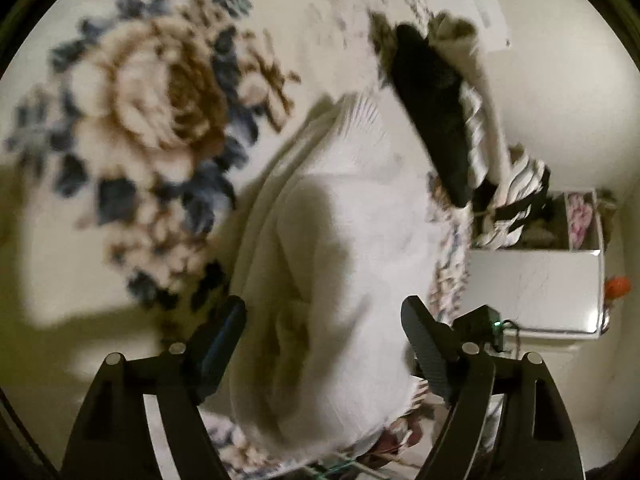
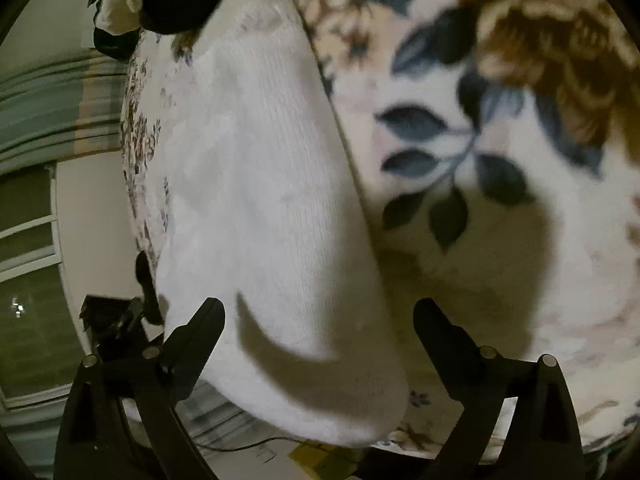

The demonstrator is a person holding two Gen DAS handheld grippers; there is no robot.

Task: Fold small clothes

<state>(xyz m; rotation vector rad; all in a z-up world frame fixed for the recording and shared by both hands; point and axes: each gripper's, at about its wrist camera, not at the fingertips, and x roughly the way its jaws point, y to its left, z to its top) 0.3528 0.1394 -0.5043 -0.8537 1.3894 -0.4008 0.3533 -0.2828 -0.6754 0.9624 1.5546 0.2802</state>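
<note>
White ribbed knit garment (image 1: 332, 232) lies flat on cream floral blanket (image 1: 140, 100) with brown and blue flowers. Left gripper (image 1: 324, 316) released, jaws apart over the garment's near end. Right gripper (image 2: 320, 320) released too, jaws spread above it. Black cloth item (image 1: 432, 120) lies beyond, near a white storage box (image 1: 536, 284).

No readable text, label, brand, number or sign in either view. Blanket (image 1: 152, 112) carries floral print only, no lettering. White knit garment (image 2: 256, 184) plain, no tag showing. White box (image 1: 536, 292) blank on visible face. Both pictures motion-blurred; small print, if any, cannot be told.
</note>
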